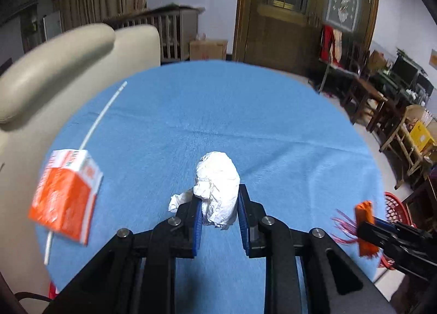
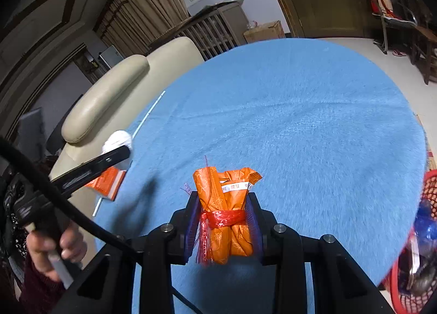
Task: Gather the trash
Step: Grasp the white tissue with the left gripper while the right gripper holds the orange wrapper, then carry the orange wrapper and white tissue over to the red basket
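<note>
Left wrist view: a crumpled white tissue [image 1: 217,188] is pinched tight in the left gripper [image 1: 220,214], lifted off the blue table [image 1: 273,123]. An orange carton [image 1: 65,193] is seen nearby.

Right wrist view: an orange wrapper bundle [image 2: 225,215] is clamped in the right gripper [image 2: 222,225], with a red basket [image 2: 420,245] parked at the table's edge.

A: Left wrist view rides right behind its own tongs [image 1: 220,214], tilted down across the round blue-clothed surface [image 1: 273,123], very close in.

B: Right wrist view does the same from further right, behind its tongs [image 2: 223,225], also angled down.

A: Both share that surface, the cream padded armchair [image 1: 54,76] and the long white straw [image 2: 149,114].
</note>
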`<state>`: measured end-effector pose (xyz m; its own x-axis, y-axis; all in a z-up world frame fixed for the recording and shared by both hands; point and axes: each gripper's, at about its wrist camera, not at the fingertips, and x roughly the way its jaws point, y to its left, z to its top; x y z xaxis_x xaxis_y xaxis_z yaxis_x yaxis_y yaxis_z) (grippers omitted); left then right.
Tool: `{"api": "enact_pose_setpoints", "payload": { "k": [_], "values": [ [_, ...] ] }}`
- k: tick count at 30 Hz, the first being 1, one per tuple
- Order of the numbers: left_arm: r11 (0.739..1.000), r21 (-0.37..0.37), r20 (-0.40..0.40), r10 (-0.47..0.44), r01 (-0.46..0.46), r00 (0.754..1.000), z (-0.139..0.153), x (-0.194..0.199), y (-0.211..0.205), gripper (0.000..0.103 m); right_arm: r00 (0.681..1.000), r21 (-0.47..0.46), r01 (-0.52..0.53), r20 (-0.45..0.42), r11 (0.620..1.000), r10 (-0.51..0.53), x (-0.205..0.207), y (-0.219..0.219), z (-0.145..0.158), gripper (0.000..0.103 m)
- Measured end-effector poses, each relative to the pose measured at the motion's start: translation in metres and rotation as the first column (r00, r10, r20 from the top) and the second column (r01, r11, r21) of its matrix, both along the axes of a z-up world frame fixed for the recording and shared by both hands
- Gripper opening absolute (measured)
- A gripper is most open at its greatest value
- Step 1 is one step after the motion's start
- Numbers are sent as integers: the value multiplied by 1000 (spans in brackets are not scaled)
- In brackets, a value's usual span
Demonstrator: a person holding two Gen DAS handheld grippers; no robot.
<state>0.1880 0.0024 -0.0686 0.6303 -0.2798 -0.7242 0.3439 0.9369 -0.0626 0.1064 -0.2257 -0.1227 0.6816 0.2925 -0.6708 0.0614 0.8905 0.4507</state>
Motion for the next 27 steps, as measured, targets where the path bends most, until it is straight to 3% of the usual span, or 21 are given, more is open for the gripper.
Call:
{"api": "enact_pose_setpoints", "payload": {
  "k": [6,18,27],
  "values": [
    [998,-58,86,15,-10,996,39,-47,22,25,998,-23,-25,55,999,26,-26,21,33,35],
    [997,-75,280,53,-33,958,93,-132,63,25,980,-65,-58,189,996,69,-63,61,94,35],
    [995,-97,322,43,-12,946,110,-164,78,25,974,-15,-44,221,999,46,-84,57,115,35]
  ]
}}
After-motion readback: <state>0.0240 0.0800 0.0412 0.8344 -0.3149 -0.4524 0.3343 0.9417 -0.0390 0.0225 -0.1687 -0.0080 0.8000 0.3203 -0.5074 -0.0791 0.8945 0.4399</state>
